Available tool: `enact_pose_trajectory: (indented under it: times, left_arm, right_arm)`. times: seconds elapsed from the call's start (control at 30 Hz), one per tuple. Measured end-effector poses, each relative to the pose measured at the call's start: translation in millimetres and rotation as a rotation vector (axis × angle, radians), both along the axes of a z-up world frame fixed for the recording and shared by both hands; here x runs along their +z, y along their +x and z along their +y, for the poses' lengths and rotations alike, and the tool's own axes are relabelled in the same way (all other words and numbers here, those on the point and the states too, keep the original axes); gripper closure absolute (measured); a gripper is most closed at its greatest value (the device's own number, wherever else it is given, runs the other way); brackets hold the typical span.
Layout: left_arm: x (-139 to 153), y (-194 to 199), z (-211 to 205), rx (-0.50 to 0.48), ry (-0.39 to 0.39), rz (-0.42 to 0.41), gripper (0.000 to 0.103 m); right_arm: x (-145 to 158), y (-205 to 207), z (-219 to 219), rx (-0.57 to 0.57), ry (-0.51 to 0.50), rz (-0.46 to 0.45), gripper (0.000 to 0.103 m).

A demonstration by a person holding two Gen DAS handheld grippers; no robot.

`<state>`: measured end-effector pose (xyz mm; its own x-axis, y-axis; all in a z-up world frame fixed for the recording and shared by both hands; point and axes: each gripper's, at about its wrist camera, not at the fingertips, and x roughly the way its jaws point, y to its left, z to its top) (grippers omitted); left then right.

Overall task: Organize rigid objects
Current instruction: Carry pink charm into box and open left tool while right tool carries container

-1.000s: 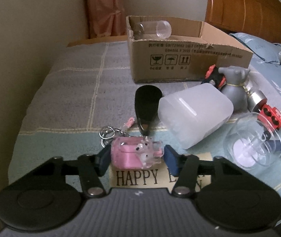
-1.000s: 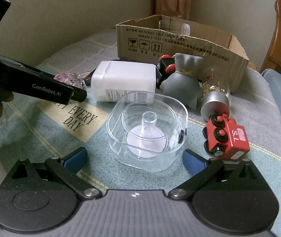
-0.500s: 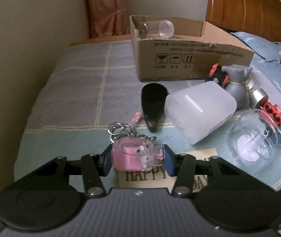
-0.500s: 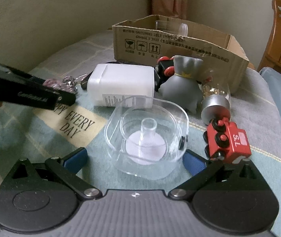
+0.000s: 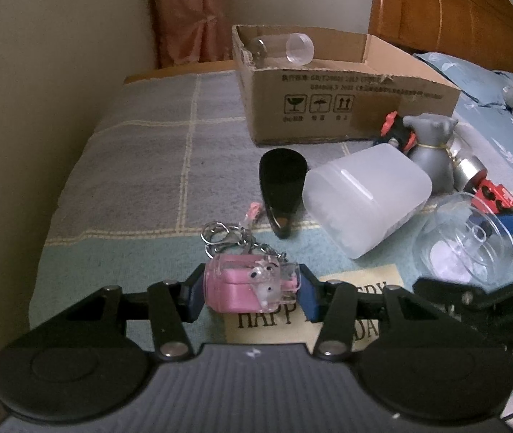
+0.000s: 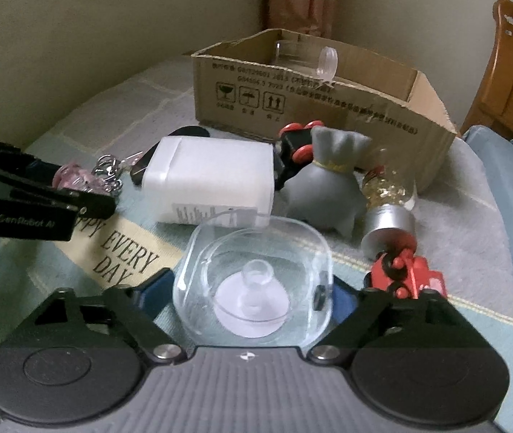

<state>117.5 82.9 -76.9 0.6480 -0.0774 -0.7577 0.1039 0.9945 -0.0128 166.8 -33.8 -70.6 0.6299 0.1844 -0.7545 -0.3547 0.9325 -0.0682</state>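
A pink see-through keychain charm point(image 5: 242, 285) with metal rings is clamped between the blue pads of my left gripper point(image 5: 251, 287), which is shut on it just above the bedspread. In the right wrist view a clear plastic container point(image 6: 256, 249) with a central post sits between the jaws of my right gripper point(image 6: 252, 294). Those jaws are closing, and both pads meet its side walls. The open cardboard box point(image 5: 346, 108) stands behind the pile with a clear jar point(image 5: 285, 48) lying inside.
Between grippers and box lie a white plastic bottle point(image 6: 213, 184), a black oval object point(image 5: 281, 187), a grey sack figure point(image 6: 325, 187), a gold-flake bulb point(image 6: 390, 209), a red toy train point(image 6: 411, 278) and a red-wheeled toy point(image 6: 292, 144). A wall runs along the left; a wooden headboard point(image 5: 455, 29) stands far right.
My right gripper's jaws have come in from wide apart onto the clear container's sides, and it has edged forward. The left gripper keeps its hold on the keychain.
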Motion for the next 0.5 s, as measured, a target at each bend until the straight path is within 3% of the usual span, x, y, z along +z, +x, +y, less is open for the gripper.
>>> enact_pose_trajectory:
  times: [0.27, 0.5]
  left_arm:
    - [6, 0, 3, -0.061, 0.012, 0.035, 0.053]
    - [32, -4, 2, -0.128, 0.026, 0.037, 0.053]
  right_arm:
    - [7, -1, -5, 0.017, -0.019, 0.011, 0.021]
    - [27, -3, -17, 0.064, -0.005, 0.014, 0.021]
